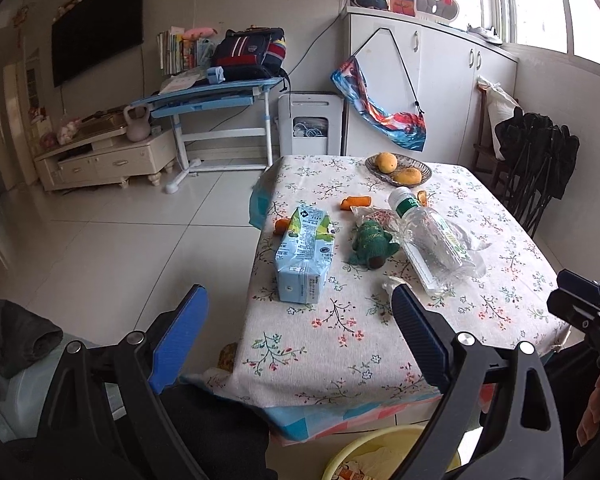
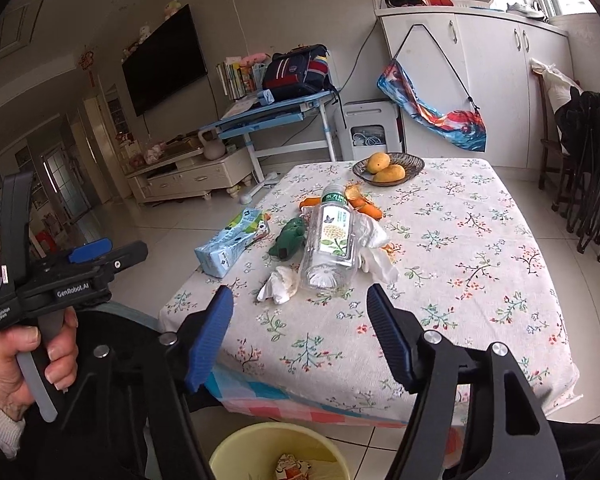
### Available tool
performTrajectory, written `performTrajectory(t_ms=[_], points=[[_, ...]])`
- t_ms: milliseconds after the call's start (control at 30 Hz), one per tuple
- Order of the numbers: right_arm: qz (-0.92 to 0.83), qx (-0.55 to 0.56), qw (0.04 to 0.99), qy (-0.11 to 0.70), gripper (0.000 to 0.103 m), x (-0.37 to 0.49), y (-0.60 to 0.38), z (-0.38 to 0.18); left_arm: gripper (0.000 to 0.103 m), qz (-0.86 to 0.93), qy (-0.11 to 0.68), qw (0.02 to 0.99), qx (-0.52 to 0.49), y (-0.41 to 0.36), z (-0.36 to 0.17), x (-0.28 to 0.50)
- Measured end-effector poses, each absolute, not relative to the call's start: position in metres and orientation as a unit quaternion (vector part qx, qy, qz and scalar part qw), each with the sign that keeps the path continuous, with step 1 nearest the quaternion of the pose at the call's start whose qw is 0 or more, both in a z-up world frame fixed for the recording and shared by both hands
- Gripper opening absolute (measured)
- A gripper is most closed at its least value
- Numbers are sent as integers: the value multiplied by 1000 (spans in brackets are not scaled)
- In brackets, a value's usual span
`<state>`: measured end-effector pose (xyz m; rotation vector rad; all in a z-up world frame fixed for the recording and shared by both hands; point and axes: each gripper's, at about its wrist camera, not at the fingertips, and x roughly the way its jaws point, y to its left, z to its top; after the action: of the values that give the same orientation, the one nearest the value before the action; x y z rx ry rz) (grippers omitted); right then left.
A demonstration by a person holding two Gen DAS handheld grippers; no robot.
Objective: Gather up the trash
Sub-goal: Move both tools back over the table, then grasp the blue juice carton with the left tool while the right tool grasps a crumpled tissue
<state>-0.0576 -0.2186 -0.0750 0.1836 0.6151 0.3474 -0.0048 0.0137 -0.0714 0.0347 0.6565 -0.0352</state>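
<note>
On the floral tablecloth lie a light-blue drink carton (image 1: 303, 256) (image 2: 231, 241), an empty clear plastic bottle (image 1: 430, 242) (image 2: 331, 242), a crumpled white tissue (image 2: 279, 285), clear plastic wrap (image 2: 374, 246), orange peel pieces (image 1: 355, 202) (image 2: 365, 205) and a green knitted toy (image 1: 371, 243) (image 2: 289, 238). A yellow bin (image 2: 278, 456) (image 1: 374, 458) with a wrapper inside stands below the table's near edge. My left gripper (image 1: 300, 316) is open, short of the carton. My right gripper (image 2: 300, 312) is open, just before the tissue and bottle.
A wicker dish with two mangoes (image 1: 398, 168) (image 2: 388, 168) sits at the table's far end. Folded black chairs (image 2: 592, 168) stand at the right. A blue desk (image 1: 208, 98), TV cabinet (image 1: 108, 156) and white cupboards (image 1: 432, 80) line the walls beyond tiled floor.
</note>
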Motion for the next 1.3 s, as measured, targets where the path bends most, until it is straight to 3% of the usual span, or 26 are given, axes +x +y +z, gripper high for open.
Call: performTrajectory(t_ms=[267, 533, 767, 900, 967, 1033, 1100, 1300], points=[[203, 84, 922, 320, 63, -22, -210, -73, 89, -14, 362, 932, 13, 12, -97, 58], [265, 68, 878, 394, 58, -1, -162, -111, 89, -11, 408, 913, 21, 10, -122, 118], [236, 57, 883, 402, 56, 23, -132, -134, 89, -20, 448, 894, 20, 11, -146, 149], [203, 32, 888, 410, 48, 37, -121, -148, 89, -33, 456, 889, 34, 5, -151, 161], [191, 18, 894, 406, 42, 39, -121, -147, 82, -40, 461, 885, 43, 1, -155, 165], [182, 10, 895, 406, 24, 39, -124, -146, 67, -46, 473, 878, 47, -2, -160, 170], [177, 11, 896, 408, 15, 41, -129, -146, 59, -53, 485, 872, 40, -3, -166, 174], [185, 30, 893, 409, 12, 36, -141, -143, 59, -63, 469, 881, 16, 1, -159, 169]])
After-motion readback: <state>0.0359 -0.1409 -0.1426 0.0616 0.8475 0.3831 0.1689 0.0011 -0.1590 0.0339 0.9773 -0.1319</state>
